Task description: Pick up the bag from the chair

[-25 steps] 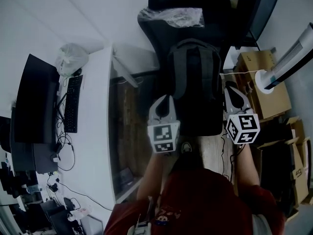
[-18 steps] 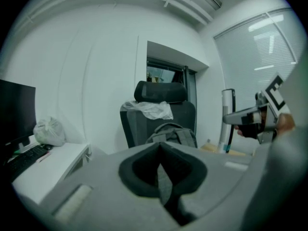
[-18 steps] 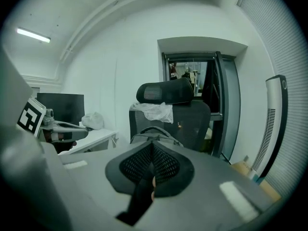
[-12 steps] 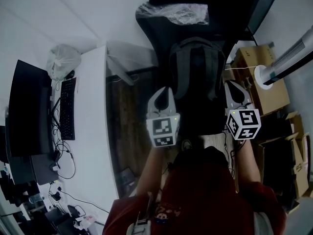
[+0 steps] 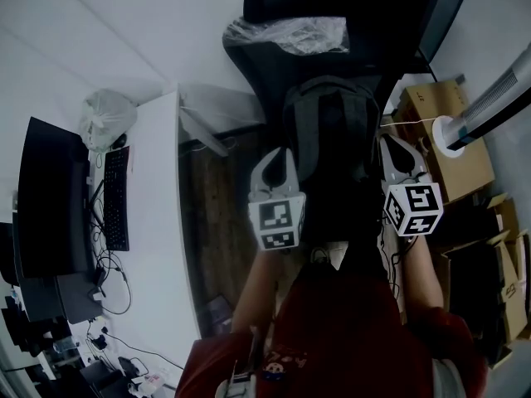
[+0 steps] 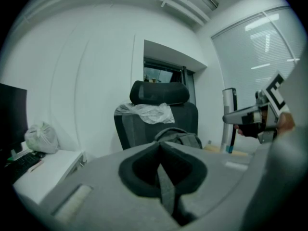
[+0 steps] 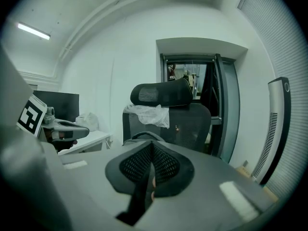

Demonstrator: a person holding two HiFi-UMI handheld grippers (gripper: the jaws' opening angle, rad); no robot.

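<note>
Head view: bag [image 5: 332,135] on chair [image 5: 265,65], long axis 12 to 6, flanked about equally by left gripper [image 5: 278,156] at its 8 o'clock and right gripper [image 5: 390,143] at 4, both fingers pressed together, empty.

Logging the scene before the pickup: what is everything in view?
backpack: one, dark grey, on chair seat
chair: one, black, ahead
plastic wrap: one, clear, over chair back
desk: one, white, left
monitor: one, black, on desk
keyboard: one, black, on desk
plastic bag: one, white, desk's far end
cardboard boxes: several, brown, right
tower fan: one, white, right
left gripper, right gripper: shut, empty, flanking backpack
</note>
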